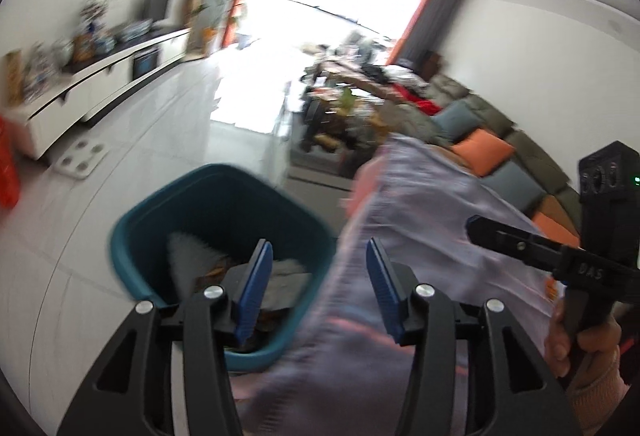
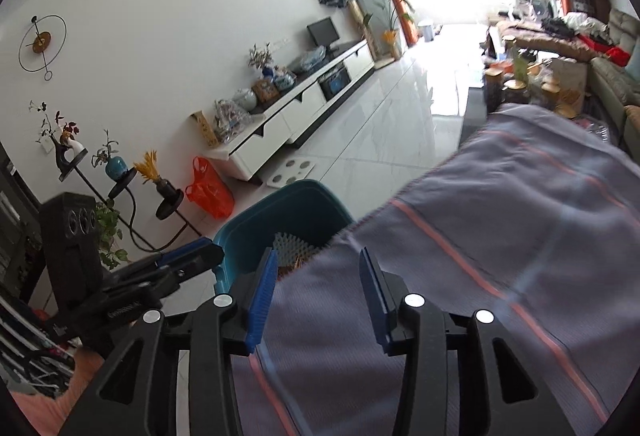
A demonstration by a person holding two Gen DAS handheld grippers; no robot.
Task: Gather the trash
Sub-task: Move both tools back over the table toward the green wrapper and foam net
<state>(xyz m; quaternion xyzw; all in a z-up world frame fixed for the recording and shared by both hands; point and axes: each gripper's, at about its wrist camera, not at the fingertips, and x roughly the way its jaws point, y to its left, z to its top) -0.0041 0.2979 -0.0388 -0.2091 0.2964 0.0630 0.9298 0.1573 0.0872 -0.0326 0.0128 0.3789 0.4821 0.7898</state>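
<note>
Teal bin stands on the white tile floor, w/ grey, brown and dark scraps inside. A striped lilac bag w/ thin orange lines hangs just right of the bin, its edge over the bin's right rim.

Left gripper: blue fingers wide apart, nothing between them touching; bin seen past the left finger, bag past the right. Right gripper: fingers wide too, bag filling the gap, but can't tell if pads touch it.

Left view only: right hand on its gripper handle, grey sofa w/ orange cushions, cluttered table. It's blurred.

Right view only: orange plastic sack, wall clock, white TV cabinet, plant stand.
</note>
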